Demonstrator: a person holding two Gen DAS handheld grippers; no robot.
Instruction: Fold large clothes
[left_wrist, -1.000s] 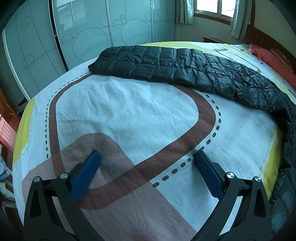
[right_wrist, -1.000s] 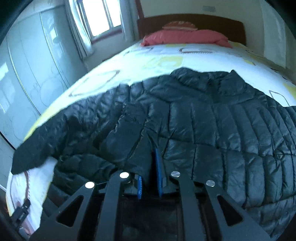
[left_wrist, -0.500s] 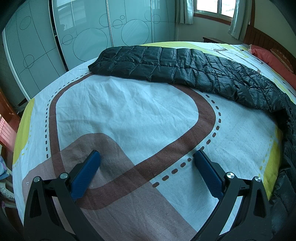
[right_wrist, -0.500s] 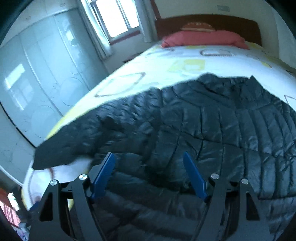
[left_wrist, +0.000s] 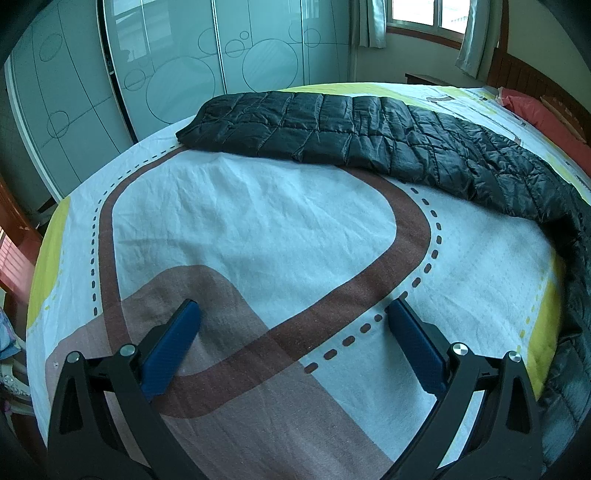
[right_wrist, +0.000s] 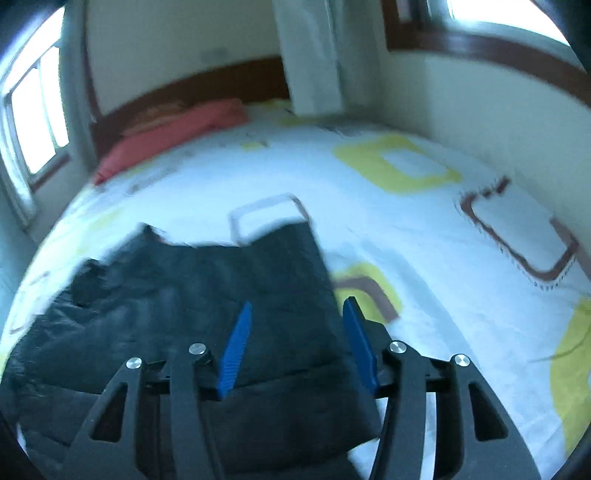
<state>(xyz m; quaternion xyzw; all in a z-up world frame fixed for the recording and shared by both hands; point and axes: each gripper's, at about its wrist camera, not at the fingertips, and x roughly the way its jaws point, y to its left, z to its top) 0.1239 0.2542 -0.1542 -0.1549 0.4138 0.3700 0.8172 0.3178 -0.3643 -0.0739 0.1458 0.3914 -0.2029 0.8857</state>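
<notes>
Left gripper (left_wrist: 291, 343) hangs wide apart, empty, over the patterned bedsheet (left_wrist: 258, 221); the black quilted puffer jacket (left_wrist: 369, 136) lies across the bed. Right gripper (right_wrist: 295, 343), jaws just narrowing, empty over the jacket's right edge: pinch both layers squarely

Left gripper (left_wrist: 291, 325) hangs above the patterned bed sheet (left_wrist: 258, 221), jaws spread wide, nothing between the blue pads (left_wrist: 173, 343). Black quilted jacket (left_wrist: 369, 140) lies stretched across the far side of the bed, well apart from the gripper. Frosted wardrobe doors (left_wrist: 177, 62) stand behind.
</notes>
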